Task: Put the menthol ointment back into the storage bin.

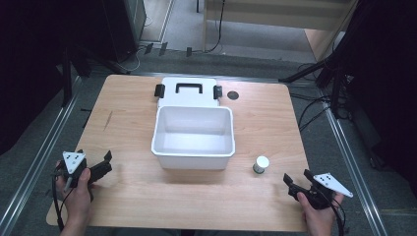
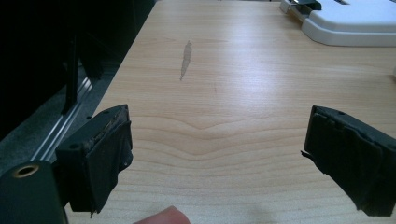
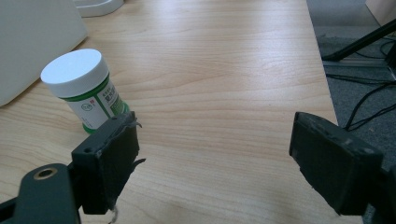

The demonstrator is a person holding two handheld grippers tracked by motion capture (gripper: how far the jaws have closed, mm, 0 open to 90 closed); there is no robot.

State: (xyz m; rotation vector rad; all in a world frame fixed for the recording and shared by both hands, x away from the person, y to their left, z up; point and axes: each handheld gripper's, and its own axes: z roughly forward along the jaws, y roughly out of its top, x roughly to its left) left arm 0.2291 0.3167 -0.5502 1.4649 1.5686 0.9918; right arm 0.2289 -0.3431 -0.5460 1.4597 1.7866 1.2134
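Note:
An open white bin (image 1: 193,147) stands mid-table, empty inside, with its white lid (image 1: 188,91) lying flat behind it. A small white-capped jar with a green label (image 1: 261,164) stands upright to the bin's right; in the right gripper view the jar (image 3: 84,88) sits just beyond the left jaw, outside the gap. My right gripper (image 1: 298,178) rests near the front right corner, open and empty (image 3: 215,154). Near the front left edge my left gripper (image 1: 105,162) is also open, with bare wood between its jaws (image 2: 217,149).
The wooden table (image 1: 133,196) has a grey smear (image 2: 186,60) on its left side and a dark round hole (image 1: 232,95) near the back. Metal rails (image 1: 29,172) and cables (image 1: 314,105) run along the floor beside the table edges.

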